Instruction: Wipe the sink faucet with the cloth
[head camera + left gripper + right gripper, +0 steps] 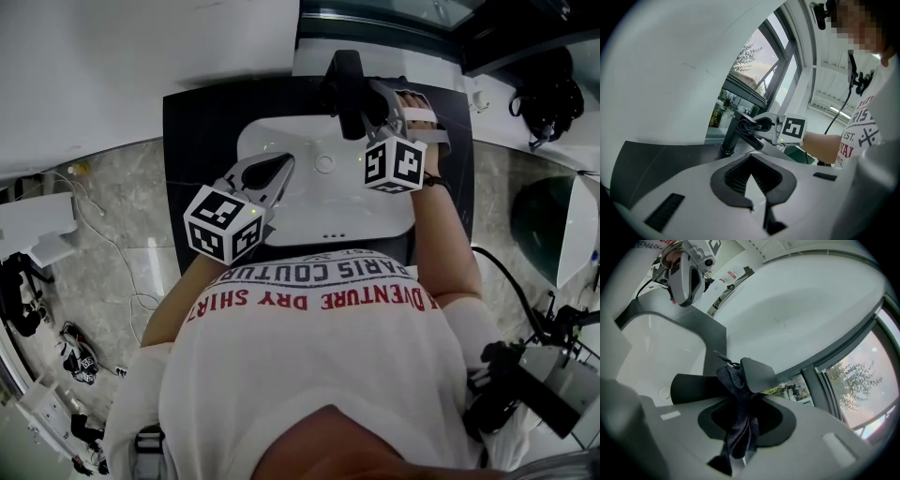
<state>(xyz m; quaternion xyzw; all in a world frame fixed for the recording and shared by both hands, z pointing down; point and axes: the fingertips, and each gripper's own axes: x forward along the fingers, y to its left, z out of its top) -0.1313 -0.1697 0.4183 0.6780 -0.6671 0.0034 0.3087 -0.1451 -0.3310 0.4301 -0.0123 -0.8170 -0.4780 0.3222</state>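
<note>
**Head view.** The black, angular metal sink faucet (pixel 342 80) stood at the far rim of the white rectangular ceramic basin (pixel 319 211). Its spout ran out over the bowl towards the person. The right gripper (pixel 361 108) was at the faucet, approaching from the right. The left gripper (pixel 281 169) hung over the basin's near-left part, well apart from the faucet. The cloth could not be made out here.

**Left gripper view.** The left gripper's (pixel 751 174) jaws met at their tips with nothing between them. Ahead, the faucet (pixel 729 137) rose upright from the dark countertop (pixel 642 164). The right gripper (pixel 761 124) pressed the dark grey cloth (pixel 749 125) against its upper part.

**Right gripper view.** The right gripper's (pixel 737 385) jaws were clamped on the bunched cloth (pixel 740 427), whose end touched the faucet (pixel 693 387) directly ahead. The spout's long axis lay crosswise to the jaws, so the wipe would in my judgement run sideways along it. The contact patch was hidden beneath the cloth. The grey angled part above it was probably the lever, though this was uncertain.
</note>
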